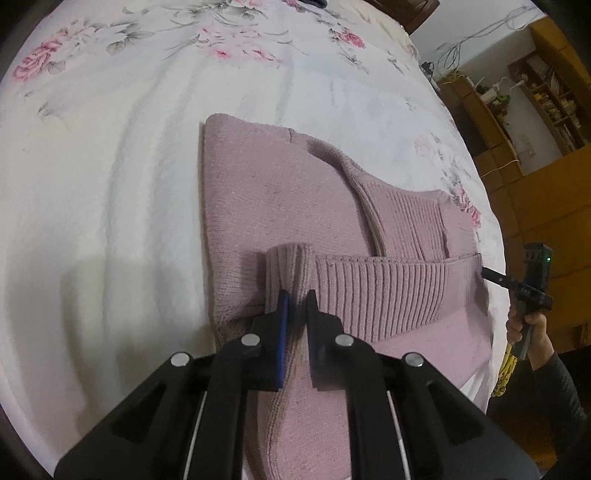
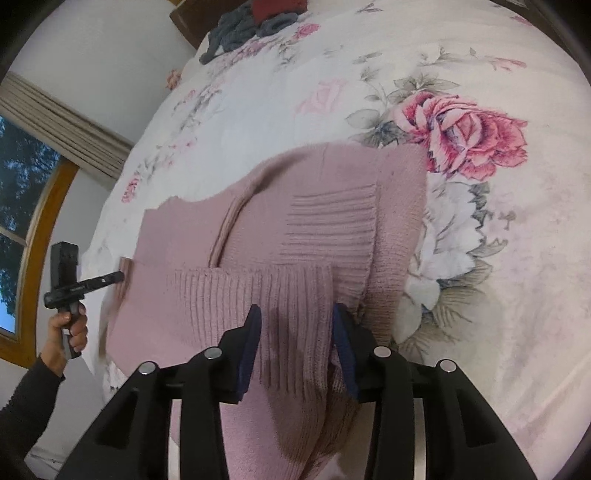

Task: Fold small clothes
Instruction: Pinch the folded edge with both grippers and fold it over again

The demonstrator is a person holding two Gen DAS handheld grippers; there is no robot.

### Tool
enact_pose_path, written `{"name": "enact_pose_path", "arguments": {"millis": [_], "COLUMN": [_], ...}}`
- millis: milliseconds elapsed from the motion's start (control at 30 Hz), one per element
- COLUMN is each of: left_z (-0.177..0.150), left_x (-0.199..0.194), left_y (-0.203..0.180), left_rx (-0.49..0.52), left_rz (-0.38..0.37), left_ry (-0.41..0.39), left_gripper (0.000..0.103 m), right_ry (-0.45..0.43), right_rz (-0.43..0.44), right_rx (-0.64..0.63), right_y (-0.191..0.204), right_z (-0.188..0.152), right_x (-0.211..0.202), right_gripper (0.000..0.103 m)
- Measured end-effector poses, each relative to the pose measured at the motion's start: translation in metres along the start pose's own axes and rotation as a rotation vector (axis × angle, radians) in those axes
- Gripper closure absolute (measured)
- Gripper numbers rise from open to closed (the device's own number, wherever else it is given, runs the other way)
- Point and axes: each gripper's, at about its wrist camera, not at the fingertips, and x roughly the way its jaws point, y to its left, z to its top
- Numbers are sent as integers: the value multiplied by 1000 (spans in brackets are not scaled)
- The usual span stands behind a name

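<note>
On the bed's floral sheet [image 1: 110, 184], near its edge, lies the pink knitted sweater [image 1: 277, 206], partly folded. The left gripper [image 1: 295, 306] has its fingers [image 1: 282, 314] pinched together on a ribbed cuff. To the right, the right gripper [image 2: 295, 325] holds its fingers [image 2: 253, 332] apart, straddling the sweater's ribbed hem. A heap of dark clothes [image 2: 240, 29] sits at the bed's far edge.

Opposing close wrist views, shared sweater [image 1: 280, 206]
</note>
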Motion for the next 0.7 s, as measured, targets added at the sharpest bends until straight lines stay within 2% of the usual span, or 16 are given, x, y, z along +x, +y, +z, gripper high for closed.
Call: {"name": "enact_pose_path", "arguments": {"millis": [67, 100, 400, 567, 700], "left_z": [-3, -4, -2, 29, 67], "left_x": [-7, -10, -80, -101, -98], "left_y": [-3, -4, -25, -34, -31], "left_rx": [-8, -7, 14, 13, -6], "left_rz": [-24, -33, -137, -149, -122], "left_ry": [-24, -36, -198, -250, -253], "left_gripper": [98, 99, 99, 100, 100], "right_ry": [-21, -37, -191, -278, -303], "right_rz": [-16, -23, 6, -14, -43], "right_rx": [-22, -29, -55, -53, -25], "right_y": [4, 6, 33, 45, 43], "right_z": [-1, -2, -9, 18, 51], "right_x": [-4, -8, -71, -101, -102], "right_gripper": [79, 93, 95, 95, 95]}}
